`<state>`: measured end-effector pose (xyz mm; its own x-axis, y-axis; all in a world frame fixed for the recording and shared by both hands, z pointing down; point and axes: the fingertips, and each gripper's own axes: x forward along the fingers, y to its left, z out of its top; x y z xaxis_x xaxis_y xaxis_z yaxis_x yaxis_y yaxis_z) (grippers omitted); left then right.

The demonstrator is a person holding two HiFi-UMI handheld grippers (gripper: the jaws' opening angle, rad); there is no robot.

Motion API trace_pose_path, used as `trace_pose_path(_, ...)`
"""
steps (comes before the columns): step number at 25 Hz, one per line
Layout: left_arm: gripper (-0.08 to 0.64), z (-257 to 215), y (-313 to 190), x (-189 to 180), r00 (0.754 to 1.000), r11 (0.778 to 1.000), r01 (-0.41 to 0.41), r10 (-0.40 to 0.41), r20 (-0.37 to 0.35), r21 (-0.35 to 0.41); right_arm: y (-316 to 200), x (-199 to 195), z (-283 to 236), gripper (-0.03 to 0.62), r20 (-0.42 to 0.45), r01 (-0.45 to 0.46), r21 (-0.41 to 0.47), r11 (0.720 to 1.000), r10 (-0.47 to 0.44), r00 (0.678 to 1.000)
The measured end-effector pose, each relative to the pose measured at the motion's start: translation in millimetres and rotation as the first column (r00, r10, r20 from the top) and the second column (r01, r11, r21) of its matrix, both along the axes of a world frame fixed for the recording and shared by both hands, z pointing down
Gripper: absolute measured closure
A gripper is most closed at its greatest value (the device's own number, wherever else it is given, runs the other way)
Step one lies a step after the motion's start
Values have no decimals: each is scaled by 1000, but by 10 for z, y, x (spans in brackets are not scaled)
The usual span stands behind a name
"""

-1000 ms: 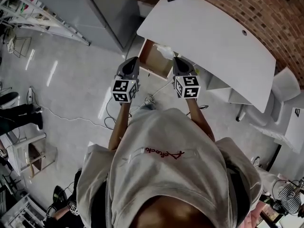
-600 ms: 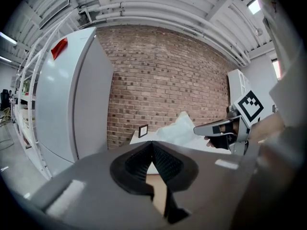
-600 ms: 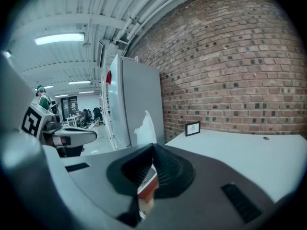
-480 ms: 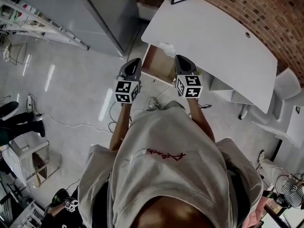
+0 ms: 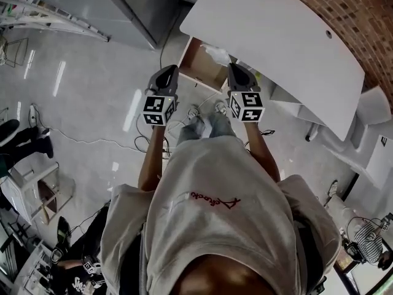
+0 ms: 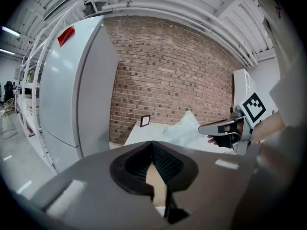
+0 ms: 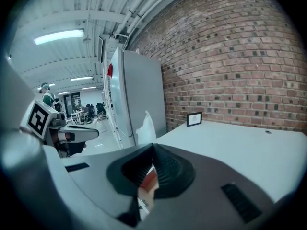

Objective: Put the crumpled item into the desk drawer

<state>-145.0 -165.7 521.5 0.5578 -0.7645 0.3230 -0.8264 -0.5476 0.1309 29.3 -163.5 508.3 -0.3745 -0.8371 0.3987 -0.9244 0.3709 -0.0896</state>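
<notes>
There are two grippers, and both are pressed together with nothing between the pads. The left gripper (image 5: 169, 71) and the right gripper (image 5: 237, 67) are side by side and apart, and both point toward the one desk (image 5: 276, 35).

One drawer (image 5: 196, 69) is pulled out from under the desk's near edge, and its brown inside shows between the two gripper tips. There is one crumpled item (image 5: 216, 54), white. It is on the desk top at the edge, just above the open drawer and near the right gripper's tip; neither gripper touches it.

One small frame (image 6: 145, 120) stands on the far end of the desk, before the brick wall (image 6: 168, 71). One tall grey cabinet (image 6: 76, 85) stands beside the desk. Two shoes (image 5: 198, 113) show under the grippers.

Both gripper views do not show the inside of the drawer. Under each gripper's pads a narrow gap shows some colour, brown at the left and red and white at the right, but I cannot tell what it is.
</notes>
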Motion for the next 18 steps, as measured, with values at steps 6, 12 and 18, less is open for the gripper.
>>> trace_pose_path(6,551,68,9,16,998,997,68,-68,15,-26,-37,60,113,580,1,62,-22,998,-62,998)
trace_pose_path(12,551,85,-7,132,996,995,90,-90,20,-31,-106,106,157,580,6,108,-29,994,-108,994)
trace_pose_path(18,551,155,11,262,994,992,112,-111,19,-51,-146,159,229,580,9,142,-38,989,-142,990)
